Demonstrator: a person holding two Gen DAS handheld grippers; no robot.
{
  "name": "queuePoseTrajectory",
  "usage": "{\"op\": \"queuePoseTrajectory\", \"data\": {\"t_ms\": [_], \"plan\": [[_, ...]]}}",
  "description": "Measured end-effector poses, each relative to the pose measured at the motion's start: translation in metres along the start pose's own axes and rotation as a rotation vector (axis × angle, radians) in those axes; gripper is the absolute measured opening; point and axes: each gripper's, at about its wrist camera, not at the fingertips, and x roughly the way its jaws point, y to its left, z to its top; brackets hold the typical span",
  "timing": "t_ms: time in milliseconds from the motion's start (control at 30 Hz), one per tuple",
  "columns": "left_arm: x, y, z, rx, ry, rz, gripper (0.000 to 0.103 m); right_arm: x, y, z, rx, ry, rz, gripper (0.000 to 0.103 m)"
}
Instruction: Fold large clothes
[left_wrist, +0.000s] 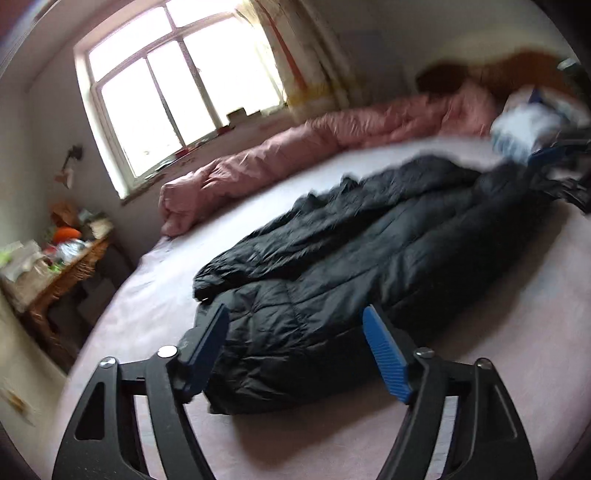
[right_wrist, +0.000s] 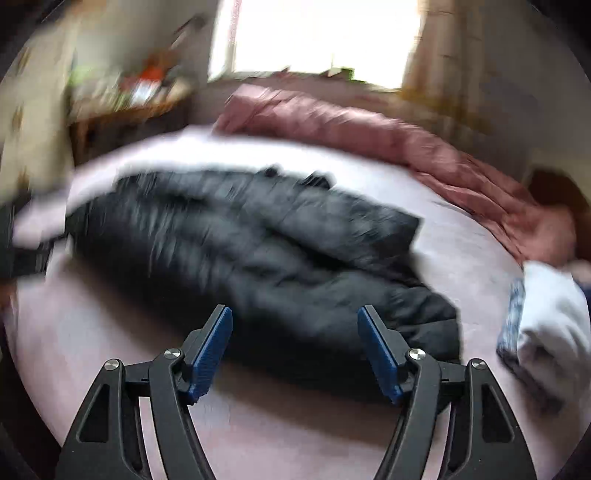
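Observation:
A large black quilted coat (left_wrist: 362, 251) lies lengthwise on the pale pink bed sheet (left_wrist: 155, 302), partly folded over itself. My left gripper (left_wrist: 295, 321) is open and empty above the coat's near end. In the right wrist view the same coat (right_wrist: 258, 251) lies across the bed (right_wrist: 461, 251), blurred by motion. My right gripper (right_wrist: 294, 321) is open and empty just above the coat's near edge.
A rolled pink duvet (left_wrist: 314, 147) lies along the far side of the bed under the window (left_wrist: 177, 85). A white and blue bundle (right_wrist: 546, 317) sits on the bed to the right. A cluttered wooden table (left_wrist: 55, 269) stands beyond the bed's left end.

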Motion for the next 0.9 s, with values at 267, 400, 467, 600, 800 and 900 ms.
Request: {"op": "queuePoseTrajectory", "data": {"t_ms": [267, 400, 467, 600, 800, 900], "plan": [[0.036, -0.035, -0.009, 0.131, 0.151, -0.08, 0.082, 0.047, 0.039, -0.028, -0.194, 0.154, -0.09, 0.072], [0.056, -0.043, -0.012, 0.083, 0.205, 0.008, 0.09, 0.059, 0.048, -0.027, -0.244, 0.141, -0.202, 0.072], [0.059, -0.045, -0.017, 0.101, 0.217, 0.027, 0.092, 0.065, 0.052, -0.027, -0.274, 0.136, -0.255, 0.073], [0.069, -0.04, -0.023, 0.086, 0.244, 0.106, 0.092, 0.072, 0.044, -0.026, -0.263, 0.127, -0.346, 0.073], [0.076, -0.01, -0.029, -0.016, 0.253, 0.162, 0.08, 0.067, 0.003, -0.03, -0.117, 0.177, -0.323, 0.034], [0.058, -0.011, -0.026, -0.007, 0.18, 0.134, 0.033, 0.053, -0.002, -0.028, -0.083, 0.155, -0.267, 0.023]]}}
